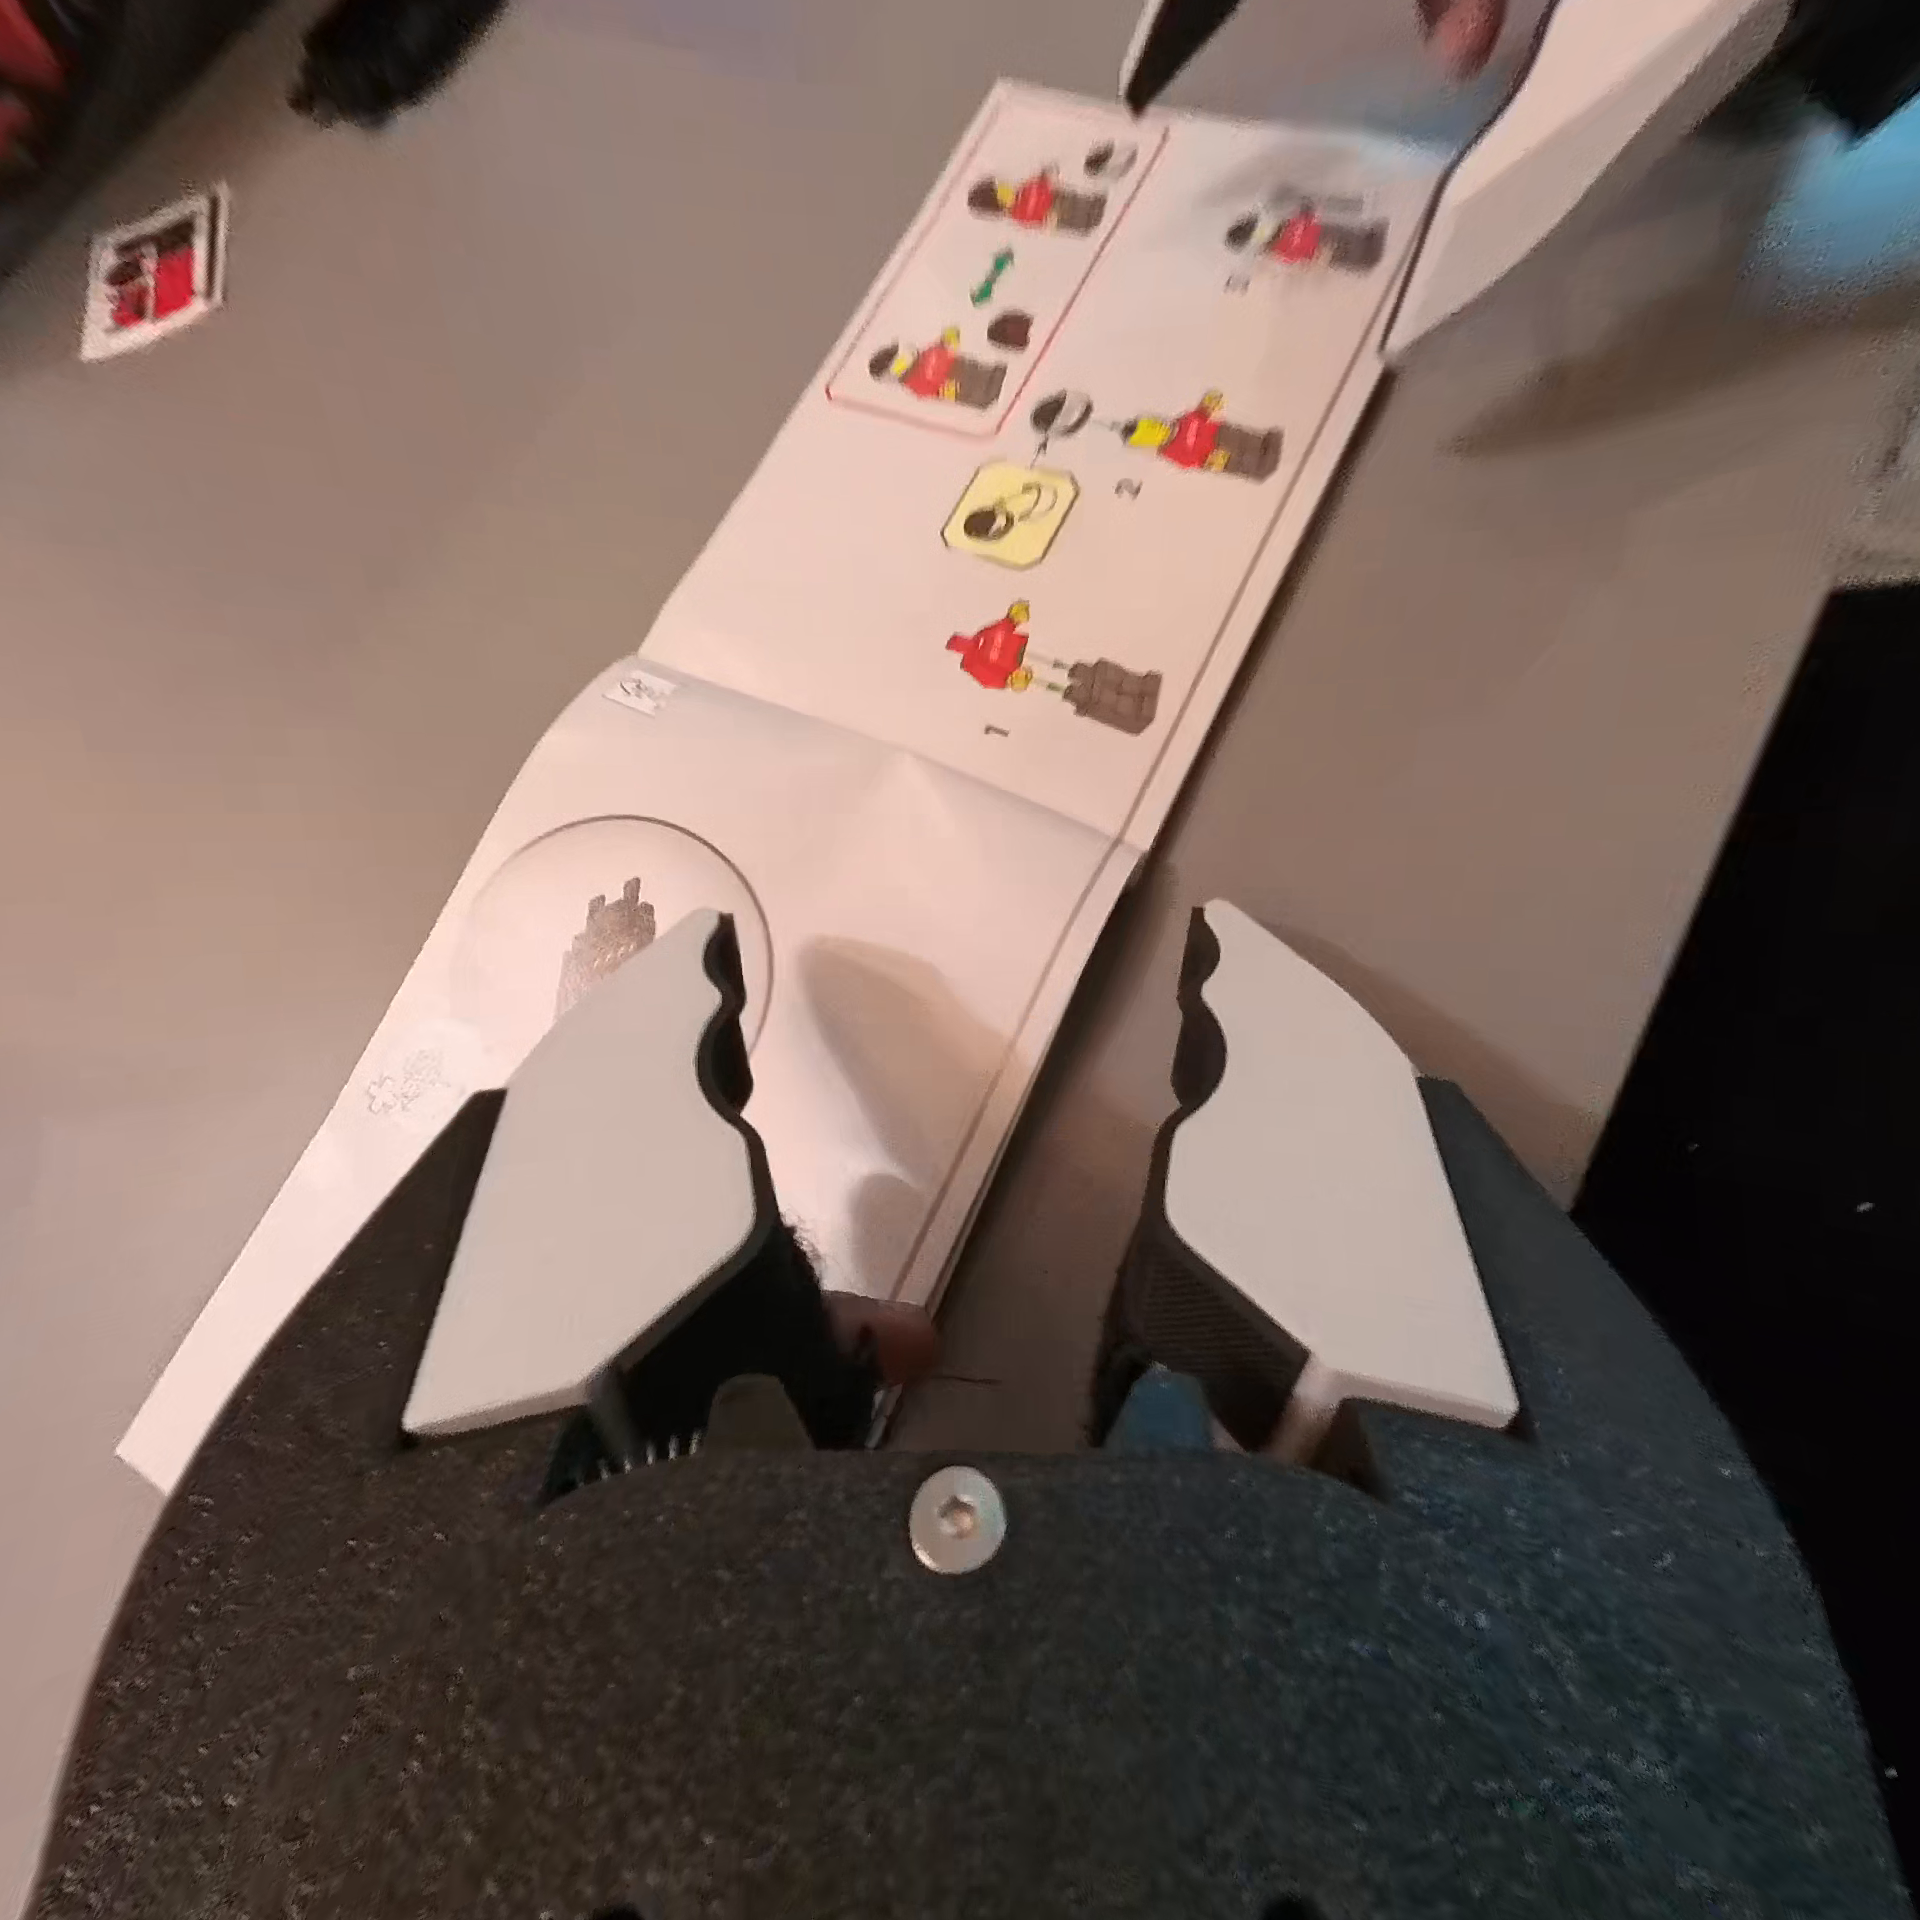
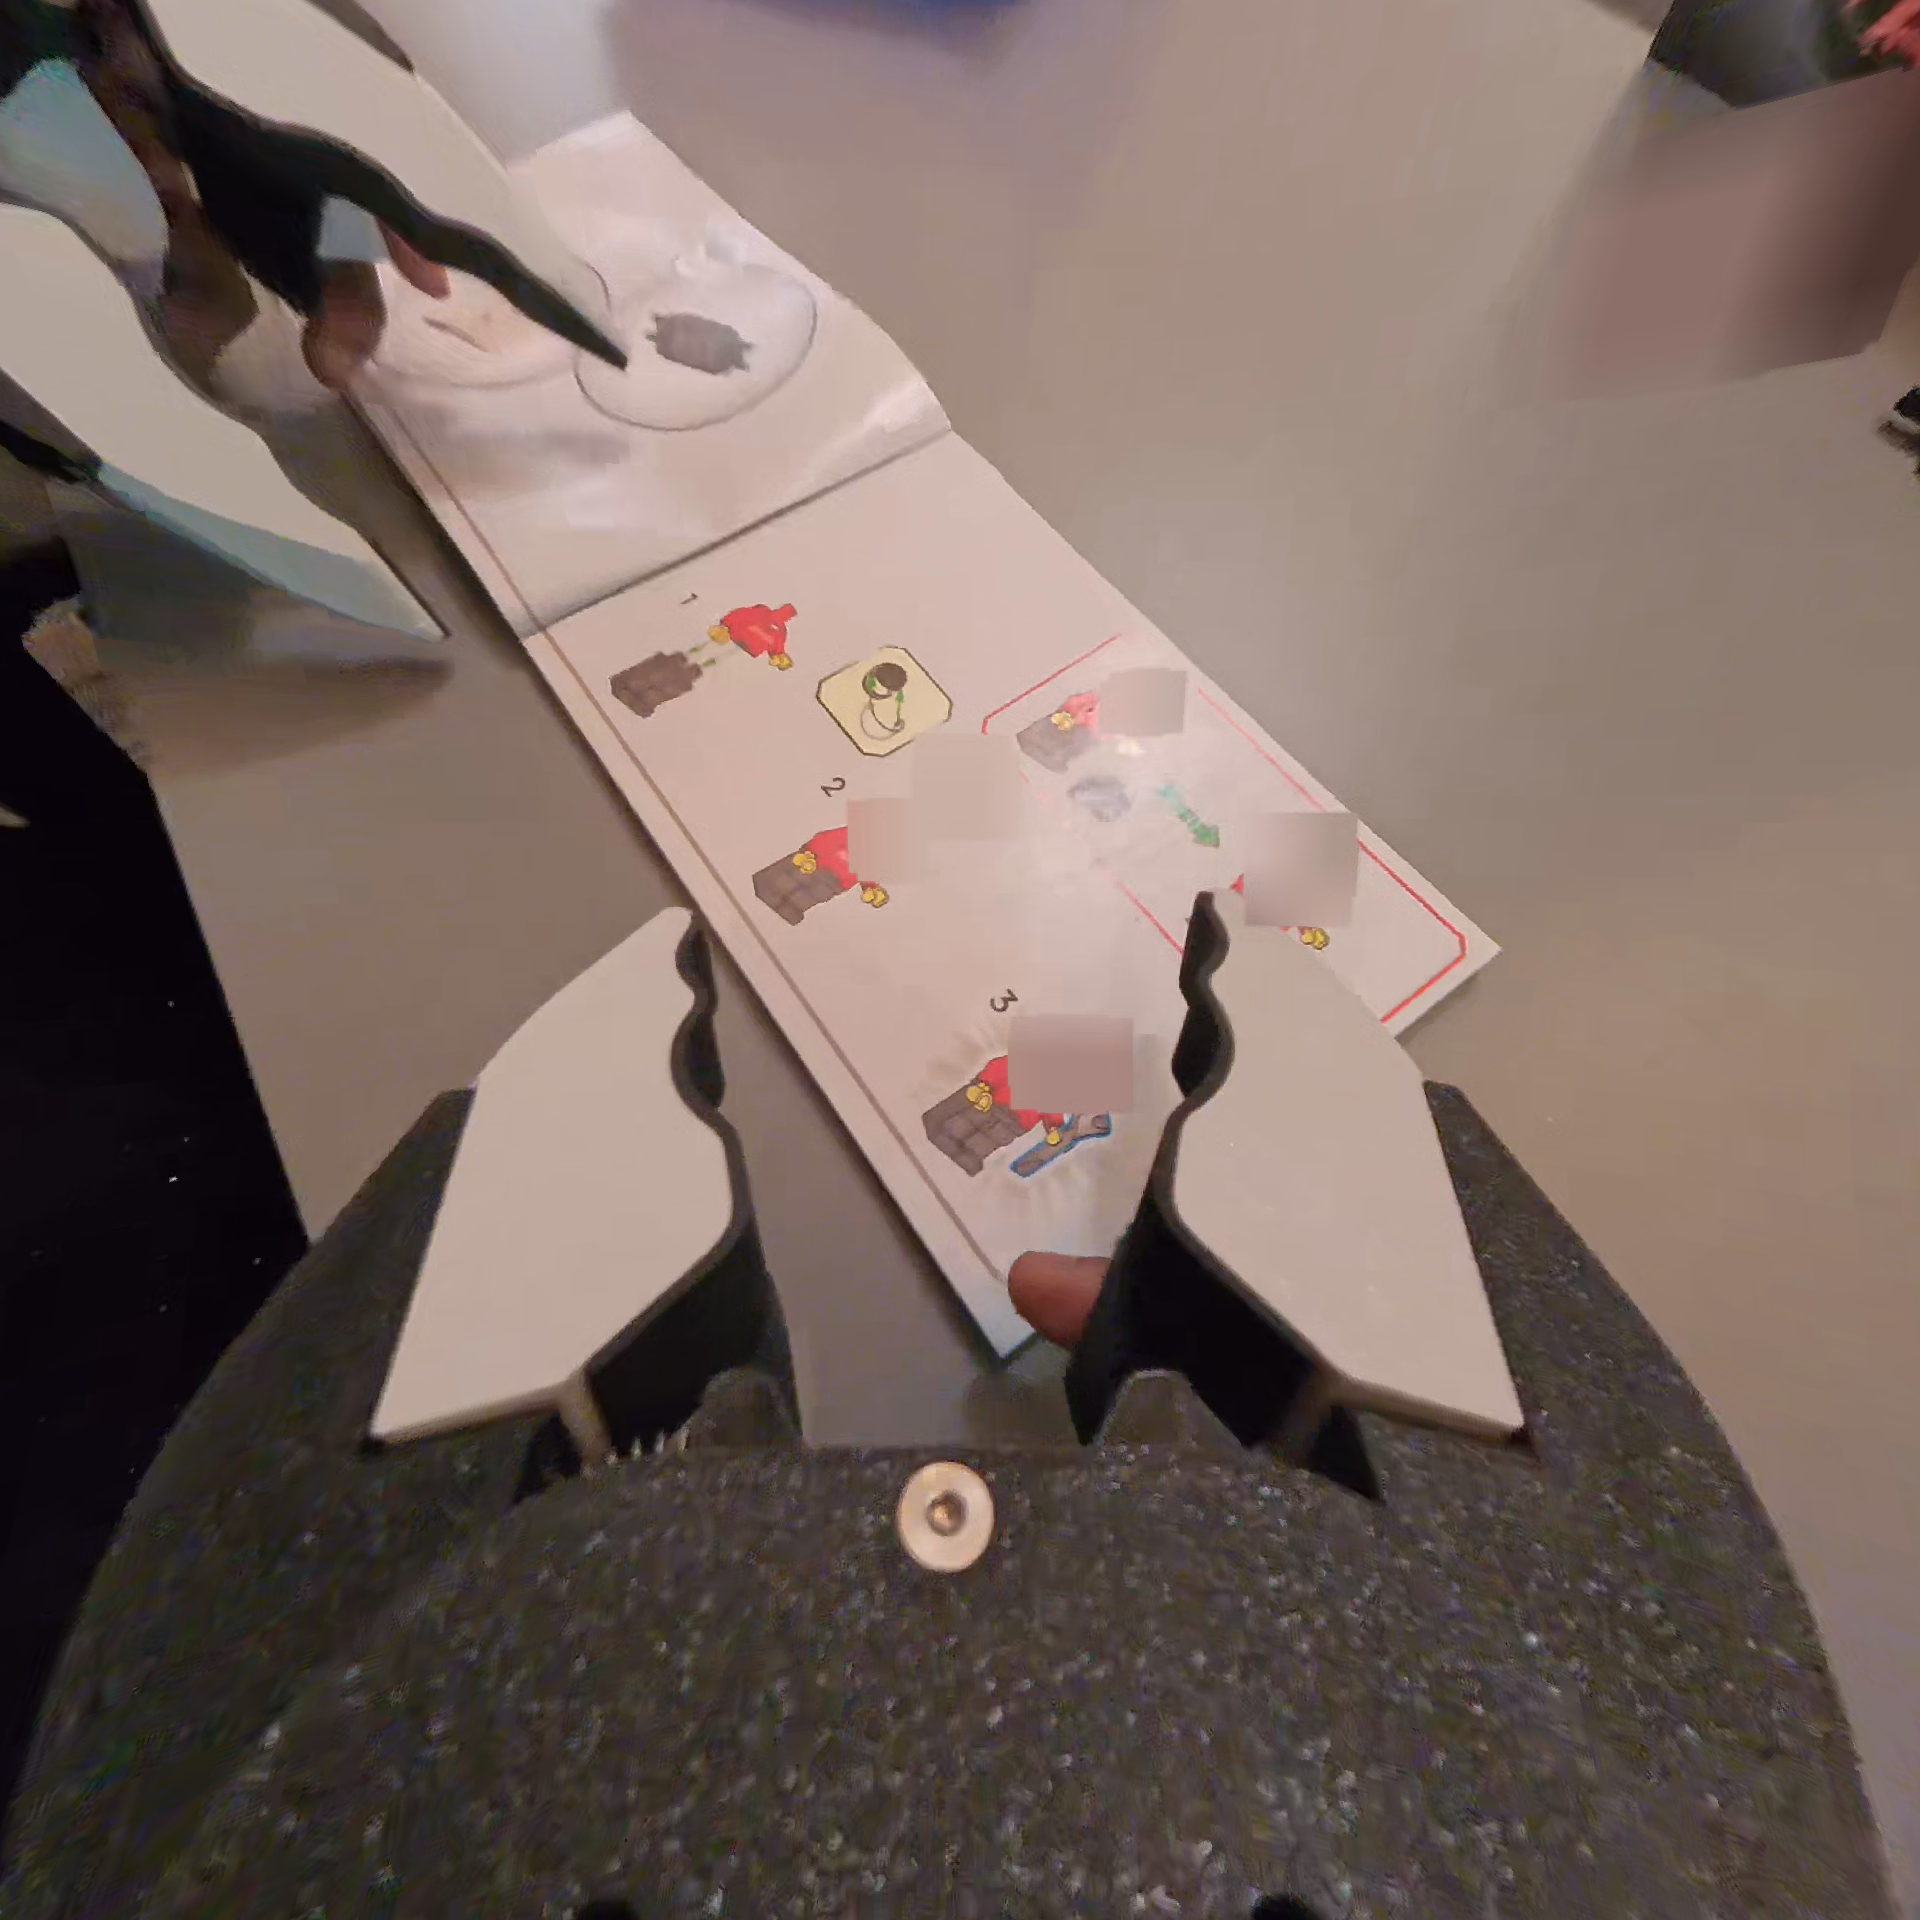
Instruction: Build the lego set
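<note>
1. While both of my grippers stand spread over the grey worktop (image 1: 416, 644), the one thing between them is a long folded instruction leaflet (image 1: 1049, 582), lying open and nearly flat with its picture steps face up.
2. My left gripper (image 1: 961, 966) hovers over one end of the leaflet, above the panel with the round picture; its jaws are released, one finger over the paper, the other just off the leaflet's edge above the worktop, and nothing is pinched.
3. That end panel bows up a little at the fold, which I judge is simply the crease springing back with nothing weighing it down.
4. My right gripper (image 2: 945, 956) sits at the opposite end of the leaflet, jaws likewise wide and empty, straddling the panel with the third numbered picture.
5. A fingertip (image 2: 1055, 1294) shows at the leaflet's near corner below the right gripper, apparently part of the hand carrying it.
6. Well apart from the leaflet lies a small red and black printed card (image 1: 156, 275).
</note>
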### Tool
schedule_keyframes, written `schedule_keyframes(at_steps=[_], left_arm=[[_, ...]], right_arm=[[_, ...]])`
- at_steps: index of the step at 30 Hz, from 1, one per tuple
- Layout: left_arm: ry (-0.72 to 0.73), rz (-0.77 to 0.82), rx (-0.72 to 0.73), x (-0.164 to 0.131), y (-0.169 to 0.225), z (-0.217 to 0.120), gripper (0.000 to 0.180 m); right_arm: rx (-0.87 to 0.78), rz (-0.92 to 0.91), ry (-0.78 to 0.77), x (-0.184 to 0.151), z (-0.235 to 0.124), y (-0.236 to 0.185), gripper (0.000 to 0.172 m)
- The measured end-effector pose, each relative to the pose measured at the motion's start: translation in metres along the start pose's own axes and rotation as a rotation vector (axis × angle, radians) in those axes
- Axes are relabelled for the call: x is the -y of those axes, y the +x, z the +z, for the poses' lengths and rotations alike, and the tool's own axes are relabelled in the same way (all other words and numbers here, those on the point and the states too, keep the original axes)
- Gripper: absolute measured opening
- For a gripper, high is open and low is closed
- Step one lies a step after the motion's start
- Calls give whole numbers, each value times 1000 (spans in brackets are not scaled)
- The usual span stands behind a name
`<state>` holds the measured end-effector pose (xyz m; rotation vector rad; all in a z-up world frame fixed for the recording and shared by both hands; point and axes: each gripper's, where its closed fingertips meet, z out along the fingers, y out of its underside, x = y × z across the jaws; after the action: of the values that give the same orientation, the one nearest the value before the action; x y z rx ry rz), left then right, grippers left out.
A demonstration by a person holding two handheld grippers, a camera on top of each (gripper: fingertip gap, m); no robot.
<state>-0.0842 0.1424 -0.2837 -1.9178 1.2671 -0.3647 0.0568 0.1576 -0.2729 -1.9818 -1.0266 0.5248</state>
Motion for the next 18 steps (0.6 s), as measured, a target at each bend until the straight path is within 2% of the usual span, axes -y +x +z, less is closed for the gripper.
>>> schedule_keyframes(at_steps=[2,5,7,12,18], left_arm=[[-13,14,4,0,0,4,80],[-50,-17,-10,-2,-1,7,76],[-71,-38,-23,-3,-3,8,73],[-134,-103,-51,-5,-13,13,74],[-167,-169,-15,-1,-30,23,72]], right_arm=[[17,-49,-70,-2,1,2,77],[50,-82,-156,-8,5,7,74],[99,-44,-210,-18,8,5,73],[74,12,-114,-17,11,16,60],[21,41,-85,-17,12,27,60]])
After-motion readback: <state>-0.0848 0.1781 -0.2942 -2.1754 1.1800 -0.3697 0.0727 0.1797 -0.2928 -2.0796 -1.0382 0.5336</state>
